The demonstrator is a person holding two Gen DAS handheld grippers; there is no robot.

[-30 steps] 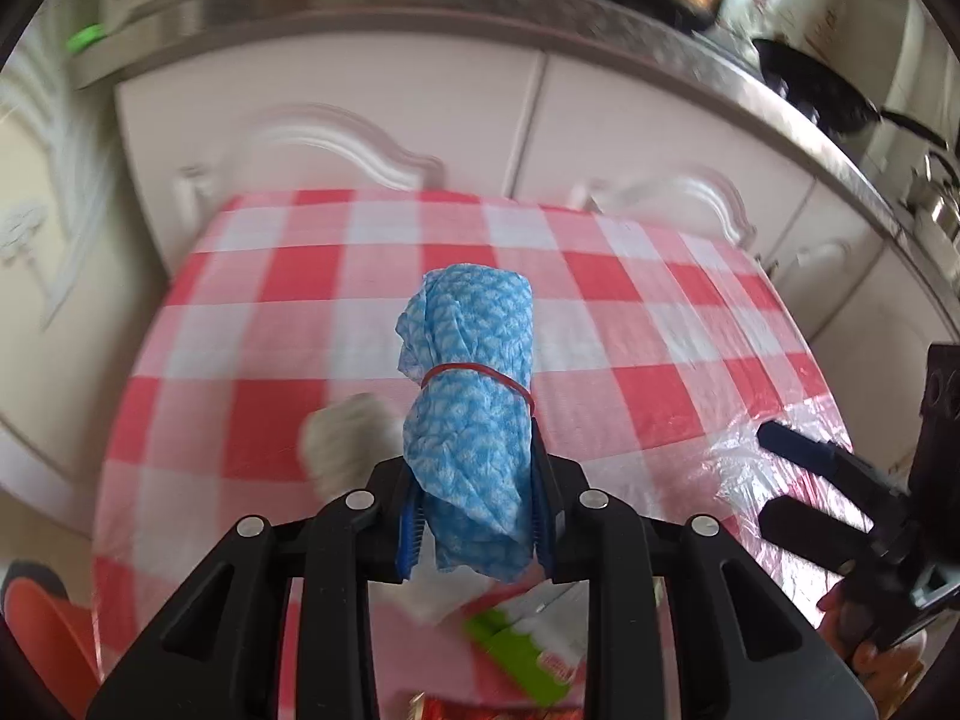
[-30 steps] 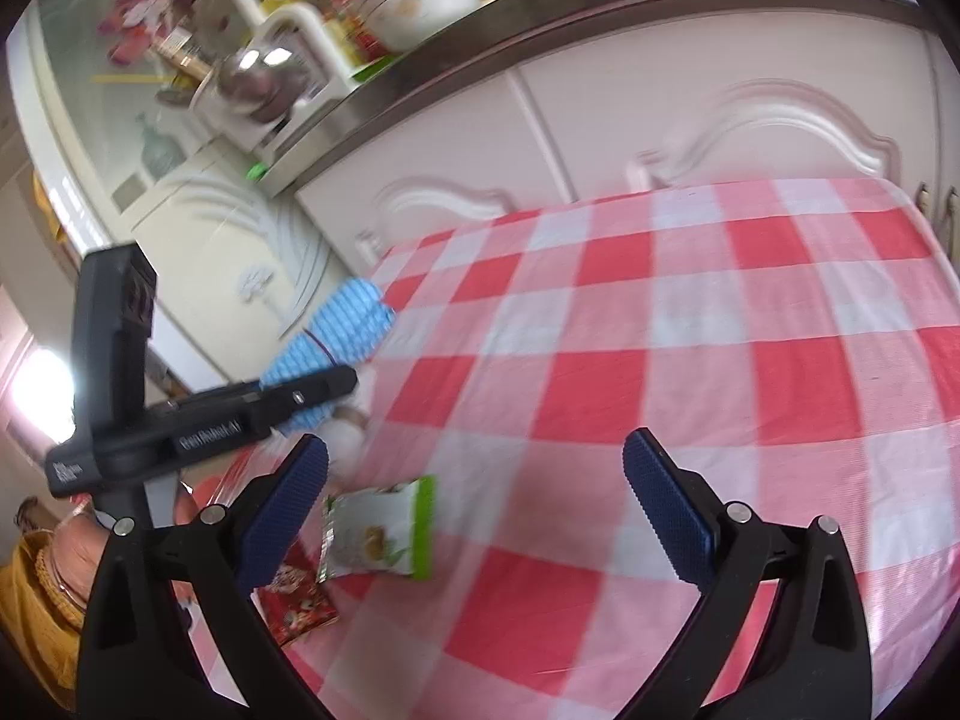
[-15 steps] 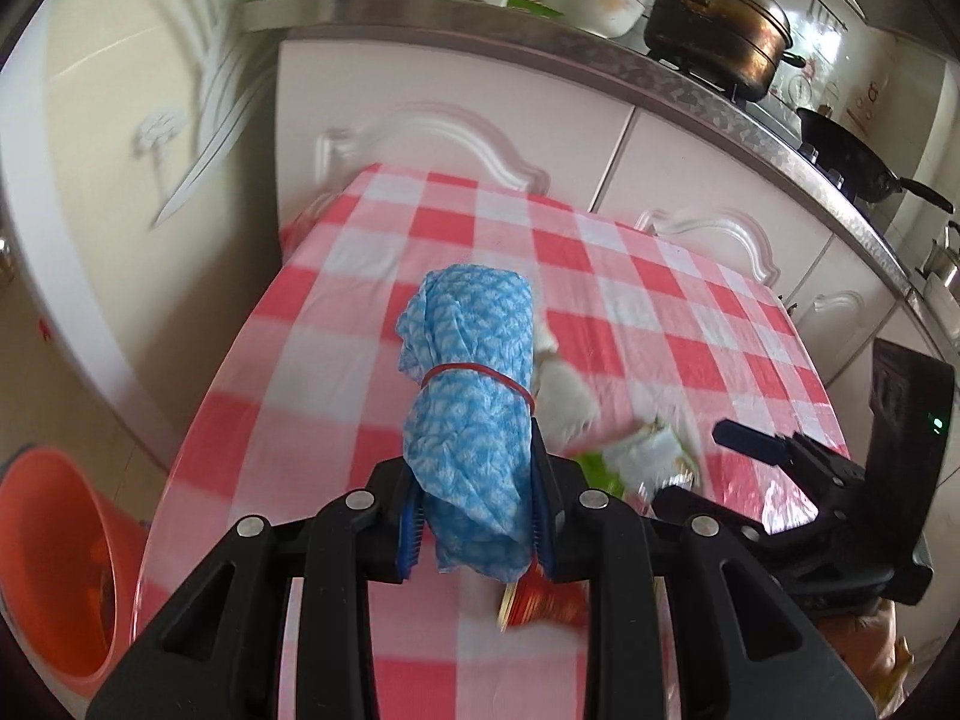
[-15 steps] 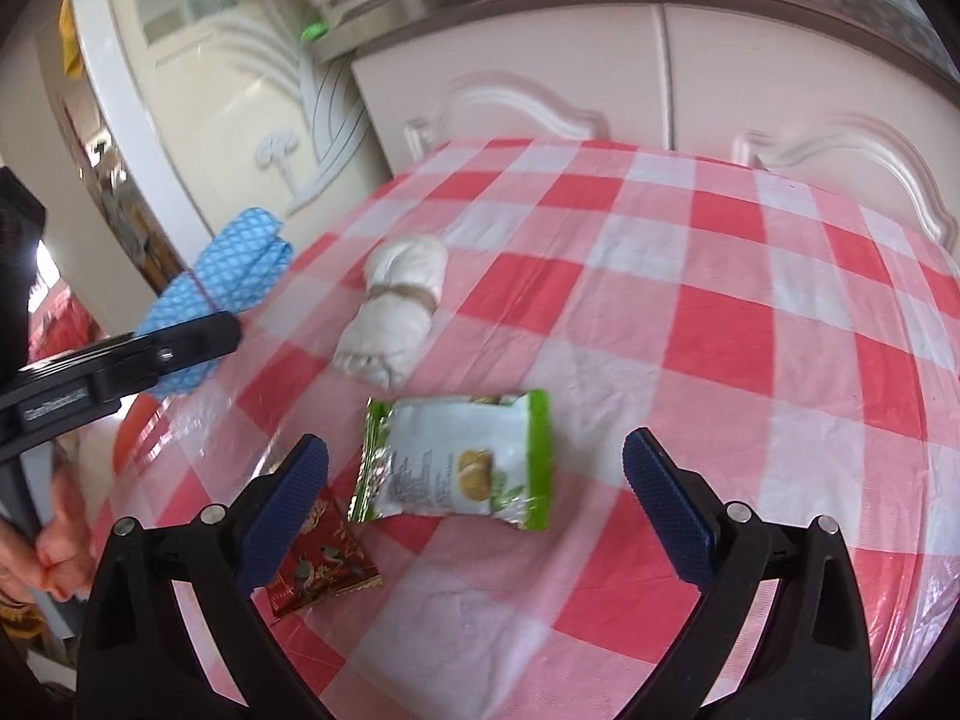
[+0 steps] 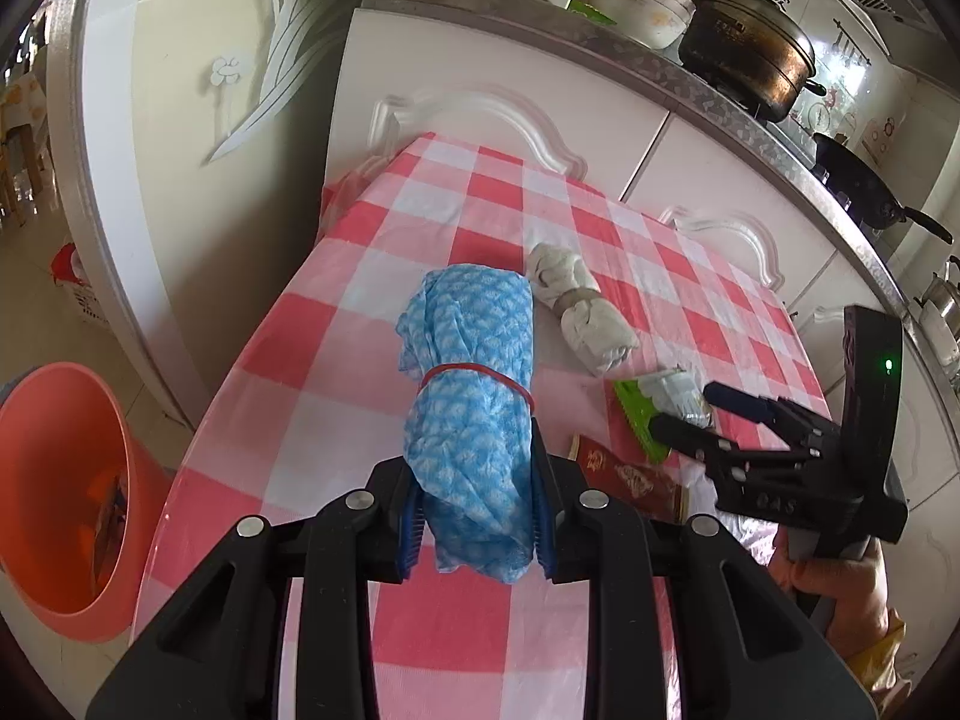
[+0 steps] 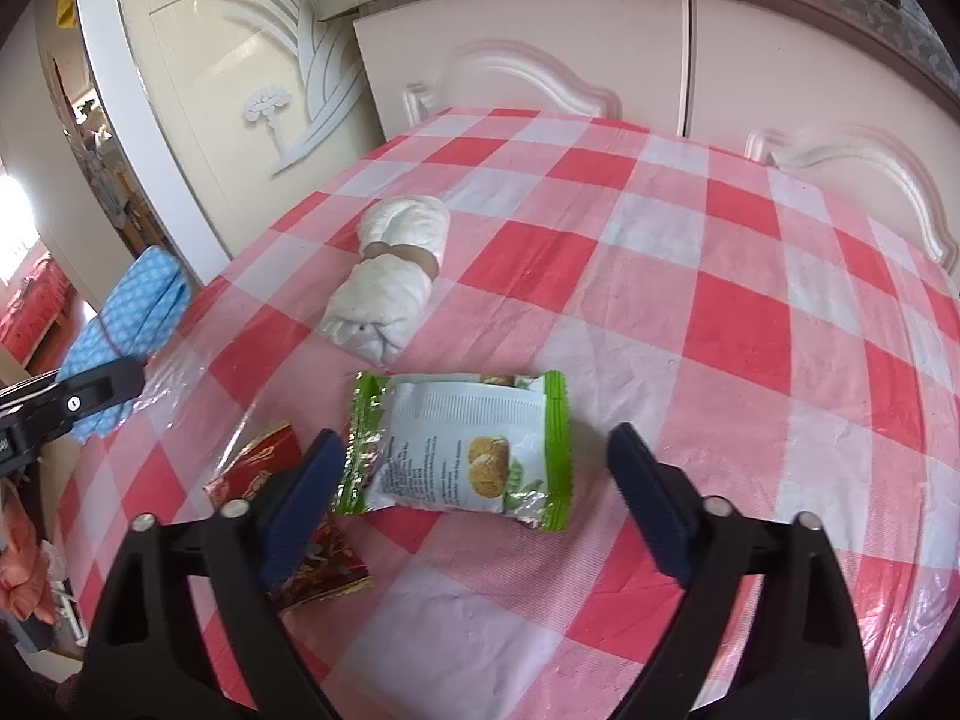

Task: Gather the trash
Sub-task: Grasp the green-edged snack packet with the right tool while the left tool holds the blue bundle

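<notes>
My left gripper is shut on a blue patterned cloth bundle tied with a red rubber band, held above the left part of the red-checked table. In the right wrist view the same bundle hangs at the table's left edge. My right gripper stands low over a green and white snack packet. Its jaws are closing with the packet between them, and the pads do not touch it. A red wrapper lies by its left finger. A white cloth roll lies farther back.
An orange bucket stands on the floor left of the table, with something dark inside. White cabinets run behind the table under a counter with a pot, bowls and a wok. A hand holds the right gripper.
The left gripper has carried the blue bundle toward the table's left side, and the orange bucket has come into view. The right gripper has come down over the snack packet and its jaws have narrowed.
</notes>
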